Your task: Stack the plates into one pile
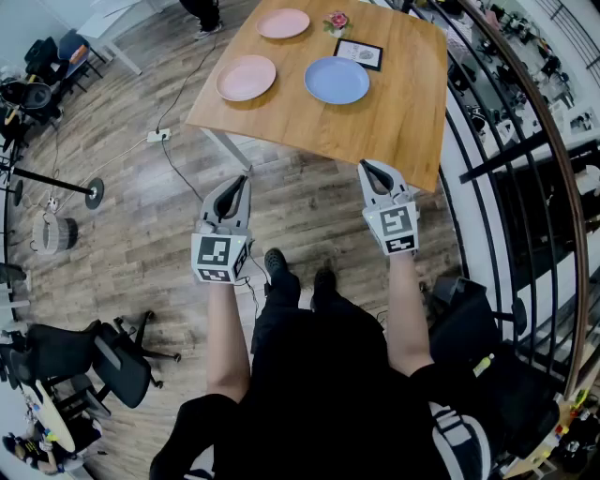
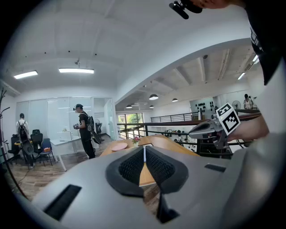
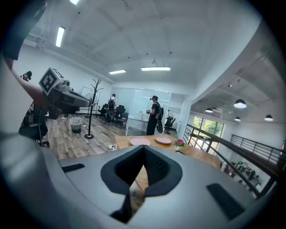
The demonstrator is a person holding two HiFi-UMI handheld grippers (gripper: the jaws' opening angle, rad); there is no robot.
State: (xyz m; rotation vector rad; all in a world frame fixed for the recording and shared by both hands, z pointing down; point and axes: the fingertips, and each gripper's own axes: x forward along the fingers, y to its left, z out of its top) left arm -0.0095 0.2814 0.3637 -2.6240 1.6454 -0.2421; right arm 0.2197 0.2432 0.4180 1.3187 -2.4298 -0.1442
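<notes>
On the wooden table [image 1: 394, 103] lie three plates: a pink plate [image 1: 246, 78] at the near left, a second pink plate [image 1: 283, 23] at the far left and a blue plate [image 1: 337, 81] in the middle. My left gripper [image 1: 243, 180] hangs shut and empty over the floor short of the table's near edge. My right gripper [image 1: 367, 167] is shut and empty too, its tip at that near edge. The right gripper view shows both pink plates [image 3: 140, 141] [image 3: 163, 140] beyond the jaws. In the left gripper view one pink plate [image 2: 119, 146] shows.
A small flower pot [image 1: 337, 22] and a framed card [image 1: 359, 53] stand at the table's far side. A black railing [image 1: 525, 141] runs along the right. Office chairs [image 1: 112, 361] and a cable with a power strip [image 1: 157, 136] are on the floor at left. A person [image 3: 154, 114] stands beyond the table.
</notes>
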